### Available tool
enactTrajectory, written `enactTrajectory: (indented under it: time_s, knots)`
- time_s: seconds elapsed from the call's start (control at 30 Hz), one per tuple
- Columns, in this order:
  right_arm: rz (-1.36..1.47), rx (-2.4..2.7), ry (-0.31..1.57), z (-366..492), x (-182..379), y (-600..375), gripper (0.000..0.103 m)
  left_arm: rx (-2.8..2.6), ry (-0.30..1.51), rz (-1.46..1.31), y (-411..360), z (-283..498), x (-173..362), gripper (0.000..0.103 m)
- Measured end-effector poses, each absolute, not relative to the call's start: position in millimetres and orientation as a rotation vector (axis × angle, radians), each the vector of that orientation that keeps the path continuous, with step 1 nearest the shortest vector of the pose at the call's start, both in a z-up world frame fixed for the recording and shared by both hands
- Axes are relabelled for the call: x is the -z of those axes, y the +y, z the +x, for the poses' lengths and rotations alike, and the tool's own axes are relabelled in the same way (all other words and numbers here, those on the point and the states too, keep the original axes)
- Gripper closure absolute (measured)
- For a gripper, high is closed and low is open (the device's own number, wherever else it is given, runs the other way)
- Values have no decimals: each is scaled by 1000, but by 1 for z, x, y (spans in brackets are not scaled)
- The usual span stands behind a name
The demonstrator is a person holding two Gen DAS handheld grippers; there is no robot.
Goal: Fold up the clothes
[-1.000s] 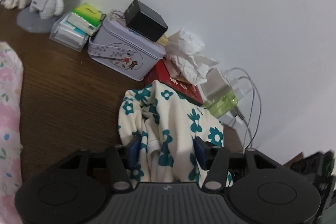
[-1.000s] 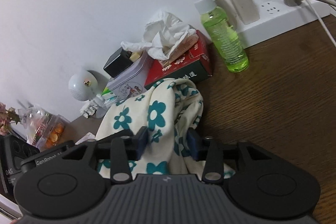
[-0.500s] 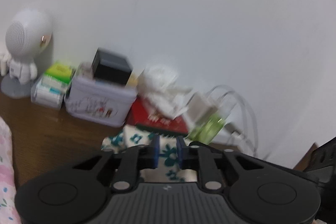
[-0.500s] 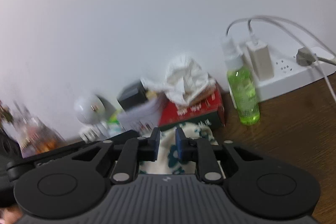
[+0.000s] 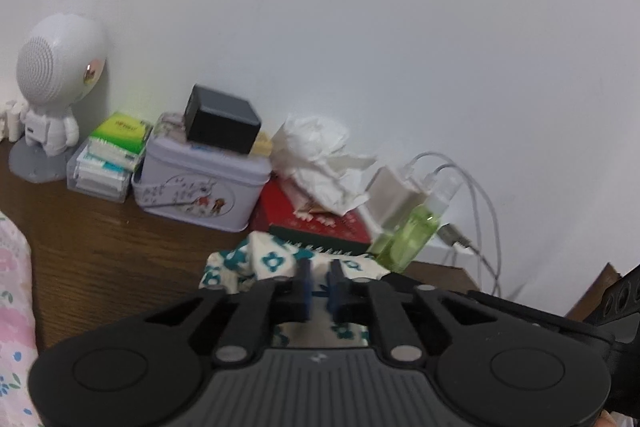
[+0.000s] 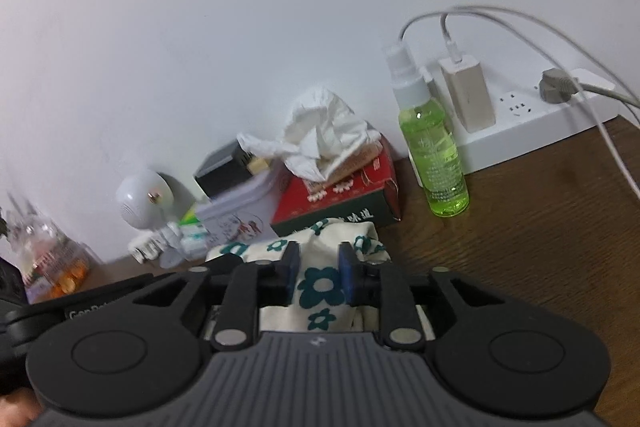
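Both claws, left claw (image 5: 319,283) and right claw (image 6: 319,277), pinching floral cloth (image 6: 322,287) near tissue box (image 6: 340,199).

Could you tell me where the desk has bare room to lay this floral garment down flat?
Bare wood shows right of the green spray bottle, in front of the power strip, crossed only by a cable. Another patch lies between the pink cloth and the floral garment. The wall side is crowded: tin, tissue box, speaker figure.

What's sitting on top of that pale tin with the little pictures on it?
A black box rests on the tin's lid, with something small and yellow beside it. What the tin holds cannot be seen; its lid is shut.
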State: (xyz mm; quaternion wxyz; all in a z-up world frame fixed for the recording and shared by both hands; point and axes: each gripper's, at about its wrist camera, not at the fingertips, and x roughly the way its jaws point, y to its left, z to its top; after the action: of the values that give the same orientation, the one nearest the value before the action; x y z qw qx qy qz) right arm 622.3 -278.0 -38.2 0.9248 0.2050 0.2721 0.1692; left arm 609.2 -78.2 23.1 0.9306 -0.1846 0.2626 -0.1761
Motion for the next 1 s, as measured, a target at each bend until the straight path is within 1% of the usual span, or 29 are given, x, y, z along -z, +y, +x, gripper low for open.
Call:
enactTrajectory:
  time_s: [0.03,0.07,0.1,0.13,0.17,0.2,0.23,0.3,0.33,0.4,0.43,0.5,0.6,1.0]
  knots:
    - [410,-345,553,618,35,-279,69,363,531,-369,-80,606,-26,70]
    - [395,-342,546,614,32,-279,64,361,523,-351,-83,602,-28,59]
    - [380,-340,539,610,29,-280,58,350,512,-326,-87,598,-31,45]
    - [367,-334,535,607,26,-280,56,333,497,-305,-90,593,-34,37]
    - [362,-328,533,605,25,-280,54,312,479,-290,-91,587,-36,23]
    - [360,-321,531,603,25,-281,47,291,462,-277,-92,581,-39,15]
    - [358,-315,529,602,25,-282,43,278,446,-270,-92,576,-41,15]
    - [353,-303,521,595,24,-284,30,264,420,-262,-90,565,-45,14]
    - [349,-298,514,589,23,-285,27,255,412,-259,-89,560,-46,12]
    - [342,-288,498,578,21,-288,16,228,397,-241,-88,548,-48,3]
    - [339,-283,490,572,20,-289,13,214,389,-231,-87,542,-49,3]
    - [332,-273,474,560,19,-292,3,188,379,-202,-86,528,-48,3]
    - [322,-257,451,542,16,-296,1,162,380,-189,-81,508,-46,1]
    - [262,-266,403,446,23,-300,0,93,399,-221,-63,415,-37,0]
